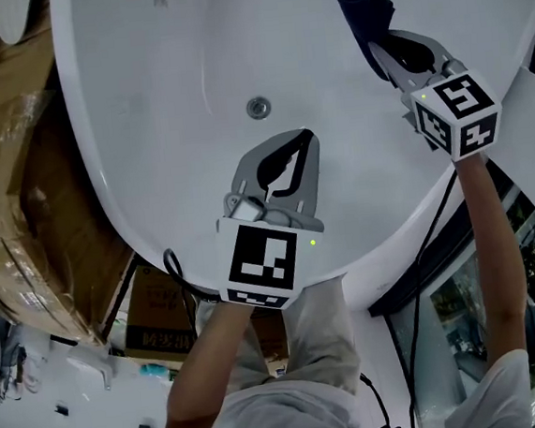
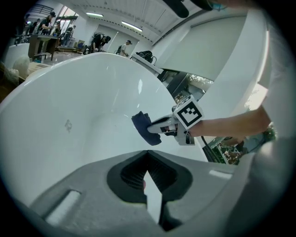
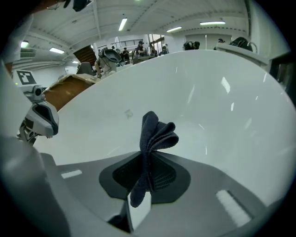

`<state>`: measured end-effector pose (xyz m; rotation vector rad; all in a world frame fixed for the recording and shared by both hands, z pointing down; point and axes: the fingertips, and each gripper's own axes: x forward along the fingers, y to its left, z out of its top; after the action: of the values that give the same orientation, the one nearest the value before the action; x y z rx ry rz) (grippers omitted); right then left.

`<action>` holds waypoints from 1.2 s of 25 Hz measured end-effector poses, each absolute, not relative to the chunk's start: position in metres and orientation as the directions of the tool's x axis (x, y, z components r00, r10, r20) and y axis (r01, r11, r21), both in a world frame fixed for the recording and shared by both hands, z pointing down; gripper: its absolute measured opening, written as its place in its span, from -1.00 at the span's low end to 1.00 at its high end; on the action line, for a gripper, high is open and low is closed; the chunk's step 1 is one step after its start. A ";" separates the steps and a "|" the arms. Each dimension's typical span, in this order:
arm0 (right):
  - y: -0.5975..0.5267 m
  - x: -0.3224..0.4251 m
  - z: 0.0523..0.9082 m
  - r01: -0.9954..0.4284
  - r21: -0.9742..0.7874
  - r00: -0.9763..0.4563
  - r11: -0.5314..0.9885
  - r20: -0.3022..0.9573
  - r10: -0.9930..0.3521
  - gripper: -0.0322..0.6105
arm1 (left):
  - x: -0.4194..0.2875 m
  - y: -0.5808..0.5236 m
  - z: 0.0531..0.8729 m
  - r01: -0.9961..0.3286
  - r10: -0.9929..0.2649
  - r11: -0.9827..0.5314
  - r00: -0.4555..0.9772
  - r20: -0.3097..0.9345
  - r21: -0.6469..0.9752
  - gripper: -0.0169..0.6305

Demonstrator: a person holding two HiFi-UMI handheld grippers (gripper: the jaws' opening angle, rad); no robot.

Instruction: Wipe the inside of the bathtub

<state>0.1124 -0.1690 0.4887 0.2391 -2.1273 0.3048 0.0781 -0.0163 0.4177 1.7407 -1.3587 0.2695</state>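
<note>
A white bathtub [image 1: 143,98] fills the head view, with a round drain [image 1: 257,108] on its floor. My right gripper [image 1: 378,30] is shut on a dark blue cloth [image 1: 364,9], held over the tub's right inner wall. The bunched cloth [image 3: 155,134] sticks out past the jaws in the right gripper view. From the left gripper view the same cloth [image 2: 144,128] shows ahead, and I cannot tell whether it touches the tub. My left gripper [image 1: 309,138] hangs over the near end of the tub, shut with nothing between its jaws.
Brown cardboard-wrapped crates [image 1: 11,186] stand left of the tub. A cardboard box [image 1: 155,313] sits on the floor below the tub's near rim. A black cable [image 1: 423,269] hangs at the right beside a dark frame [image 1: 424,278].
</note>
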 end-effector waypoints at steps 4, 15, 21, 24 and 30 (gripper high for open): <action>-0.175 0.122 0.524 -0.240 -0.114 -0.451 0.964 0.893 -0.007 -0.73 | 0.077 -0.017 0.429 -0.868 -0.667 -0.009 0.375 0.644 0.497 -0.95; -0.180 0.123 0.575 -0.282 -0.319 -0.333 0.905 0.917 0.220 -0.74 | 0.079 -0.013 0.463 -0.883 -0.635 -0.014 0.371 0.678 0.470 -0.95; -0.184 0.134 0.602 -0.219 -0.346 -0.149 0.912 0.936 0.320 -0.74 | 0.089 -0.013 0.478 -0.877 -0.624 -0.004 0.378 0.684 0.481 -0.95; -0.183 0.147 0.616 -0.235 -0.378 -0.050 0.895 0.925 0.377 -0.74 | 0.095 -0.013 0.483 -0.873 -0.619 -0.004 0.385 0.684 0.488 -0.95; -0.196 0.161 0.647 -0.260 -0.359 0.071 0.897 0.919 0.388 -0.74 | 0.101 -0.014 0.500 -0.874 -0.613 -0.003 0.385 0.690 0.485 -0.95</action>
<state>0.1611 -0.1963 0.6466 -0.1095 -1.4192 0.4886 0.1008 -0.0139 0.5003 1.7083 -1.3198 0.3500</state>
